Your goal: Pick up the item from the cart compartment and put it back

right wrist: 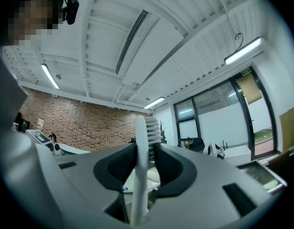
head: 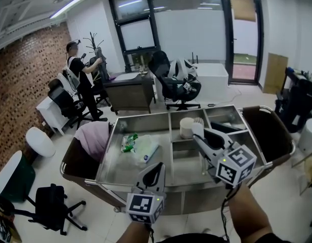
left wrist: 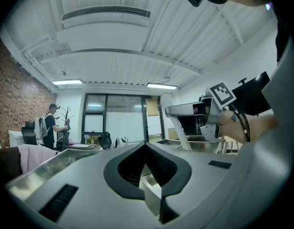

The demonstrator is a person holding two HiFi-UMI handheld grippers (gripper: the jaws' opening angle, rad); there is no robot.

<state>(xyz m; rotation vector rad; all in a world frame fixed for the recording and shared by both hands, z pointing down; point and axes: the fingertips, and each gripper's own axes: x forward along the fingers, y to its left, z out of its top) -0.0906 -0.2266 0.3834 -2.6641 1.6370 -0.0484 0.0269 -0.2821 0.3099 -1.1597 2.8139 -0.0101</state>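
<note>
Right tool (right wrist: 146,146) clamps white toothbrush (right wrist: 141,178); left tool (left wrist: 147,145) closed, empty.

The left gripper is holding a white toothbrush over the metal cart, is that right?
Not quite: it is the right gripper that is holding the white toothbrush over the metal cart. The right gripper view shows the handle clamped between its jaws. The left gripper is shut on nothing.

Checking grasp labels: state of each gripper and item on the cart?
left gripper: jaws shut, empty
right gripper: jaws shut on toothbrush
toothbrush: held, bristle end beyond the jaws
white cylinder: upright in a rear cart compartment
plastic packets: lying in the big left compartment
</note>
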